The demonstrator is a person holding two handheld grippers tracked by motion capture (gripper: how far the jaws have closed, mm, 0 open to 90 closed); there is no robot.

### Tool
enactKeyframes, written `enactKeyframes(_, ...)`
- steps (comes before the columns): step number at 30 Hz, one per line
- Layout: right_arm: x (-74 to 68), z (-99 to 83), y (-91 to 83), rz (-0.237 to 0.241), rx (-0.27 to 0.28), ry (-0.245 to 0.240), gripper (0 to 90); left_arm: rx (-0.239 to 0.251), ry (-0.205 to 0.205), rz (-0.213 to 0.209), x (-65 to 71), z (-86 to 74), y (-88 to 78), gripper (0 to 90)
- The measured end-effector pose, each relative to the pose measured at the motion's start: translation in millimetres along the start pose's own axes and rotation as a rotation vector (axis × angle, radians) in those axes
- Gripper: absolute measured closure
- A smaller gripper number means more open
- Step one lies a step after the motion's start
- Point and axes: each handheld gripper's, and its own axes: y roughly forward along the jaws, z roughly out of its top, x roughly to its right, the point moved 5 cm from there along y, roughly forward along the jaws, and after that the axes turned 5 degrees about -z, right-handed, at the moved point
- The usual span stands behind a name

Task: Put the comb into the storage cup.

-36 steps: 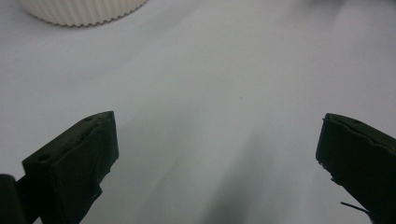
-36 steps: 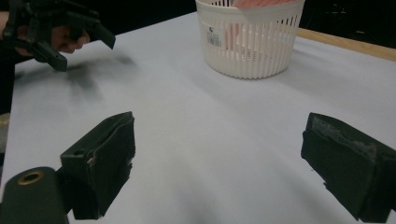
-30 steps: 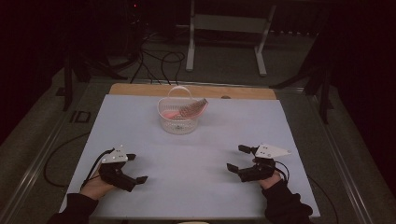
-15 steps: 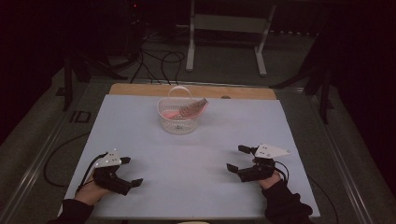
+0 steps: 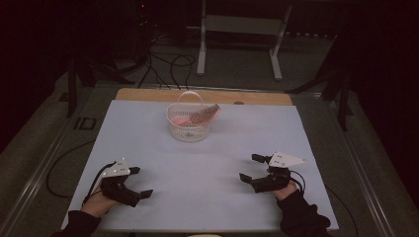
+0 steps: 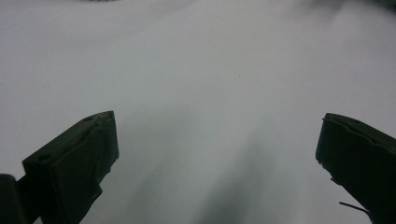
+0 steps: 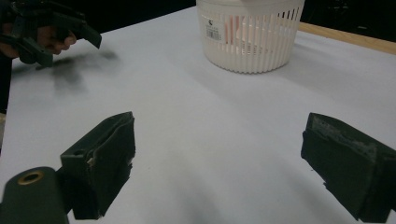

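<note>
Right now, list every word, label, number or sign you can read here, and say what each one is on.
No text can be read.
White sticker on the wall of the white basket, right gripper view: dark print and what looks like a barcode, too small and blurred to read.
Left gripper, right gripper and the table cover: no markings seen.

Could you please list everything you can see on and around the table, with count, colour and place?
basket: one, white slatted plastic with a hoop handle, far middle of the sheet.
contents: pink and darker pieces inside the basket, too dim to count or name.
sheet: one, pale grey-white, covering most of the table.
table: one, wooden edge showing at the far side.
stand: one, light metal frame, on the floor beyond the table.
cables: several, black, on the floor behind the table.
left gripper: one, black, open, near left corner.
right gripper: one, black, open, near right.
</note>
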Motion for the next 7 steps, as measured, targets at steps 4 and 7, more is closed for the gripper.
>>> enactKeyframes(4,0.6,-0.3,-0.2,0.000,0.001,0.000,9.6,-0.001,0.000,-0.001,0.3,-0.2,0.9,0.2)
enactKeyframes(7,0.6,0.5,-0.8,-0.002,0.003,-0.001,9.6,0.000,0.001,-0.003,0.5,0.4,0.8,0.2)
